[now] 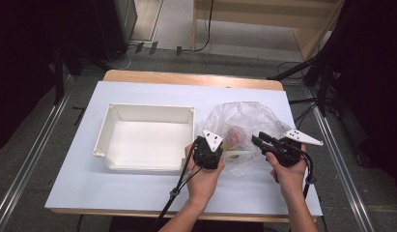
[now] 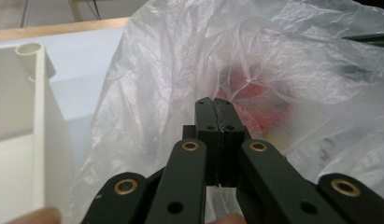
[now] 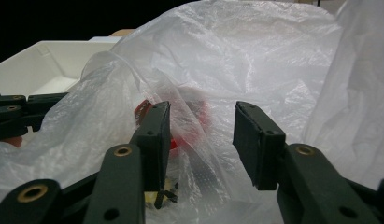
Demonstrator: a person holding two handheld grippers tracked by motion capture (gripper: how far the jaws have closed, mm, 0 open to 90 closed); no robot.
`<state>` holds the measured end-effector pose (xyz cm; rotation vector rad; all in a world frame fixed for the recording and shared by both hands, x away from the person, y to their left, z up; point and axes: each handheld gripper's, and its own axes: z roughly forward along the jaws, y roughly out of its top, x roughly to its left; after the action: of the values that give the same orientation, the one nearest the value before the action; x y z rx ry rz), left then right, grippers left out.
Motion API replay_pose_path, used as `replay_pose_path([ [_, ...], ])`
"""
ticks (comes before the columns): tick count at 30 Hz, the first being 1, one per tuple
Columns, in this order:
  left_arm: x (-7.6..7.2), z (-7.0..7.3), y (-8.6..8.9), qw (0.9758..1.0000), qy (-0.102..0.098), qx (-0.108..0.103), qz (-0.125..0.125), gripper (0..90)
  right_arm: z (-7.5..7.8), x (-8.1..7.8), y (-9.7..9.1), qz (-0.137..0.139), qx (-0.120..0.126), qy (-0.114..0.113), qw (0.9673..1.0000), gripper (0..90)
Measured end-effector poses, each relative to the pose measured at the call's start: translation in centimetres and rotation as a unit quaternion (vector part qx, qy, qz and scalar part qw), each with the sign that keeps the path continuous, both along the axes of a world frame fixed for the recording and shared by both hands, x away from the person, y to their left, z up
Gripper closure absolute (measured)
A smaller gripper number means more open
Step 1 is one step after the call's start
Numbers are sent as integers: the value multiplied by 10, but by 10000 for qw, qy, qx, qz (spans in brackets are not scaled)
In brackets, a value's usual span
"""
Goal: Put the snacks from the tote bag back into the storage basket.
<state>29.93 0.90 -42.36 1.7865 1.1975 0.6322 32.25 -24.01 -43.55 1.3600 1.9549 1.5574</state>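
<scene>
On table: one bag, one tray.

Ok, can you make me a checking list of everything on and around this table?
Surface: white table top on a wooden table.
Job's things: clear plastic bag with something red inside.
Clutter: empty white tray left of the bag.
Grippers: left gripper shut on a fold of the bag; right gripper open, bag film between its jaws.
Cables: black gripper cables; more on the floor.
Surroundings: wooden furniture, dark stands, floor rails.
</scene>
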Motion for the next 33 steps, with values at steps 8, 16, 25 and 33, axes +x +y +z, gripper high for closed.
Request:
replay_pose_path([
  [8, 3, 8, 12, 9999, 8, -98, 51, 900, 5, -3, -6, -16, 98, -40, 9999, 570],
  [16, 1, 8, 20, 9996, 31, -257, -72, 766, 16, -13, -2, 207, 90, -148, 9996, 576],
  [25, -18, 12, 25, 9990, -70, -404, -205, 555, 12, -13, 1, 107, -13, -72, 9999, 627],
  [33, -37, 11, -2, 9962, -109, -372, -776, 407, 4, -9, -2, -34, -73, 22, 10000, 705],
])
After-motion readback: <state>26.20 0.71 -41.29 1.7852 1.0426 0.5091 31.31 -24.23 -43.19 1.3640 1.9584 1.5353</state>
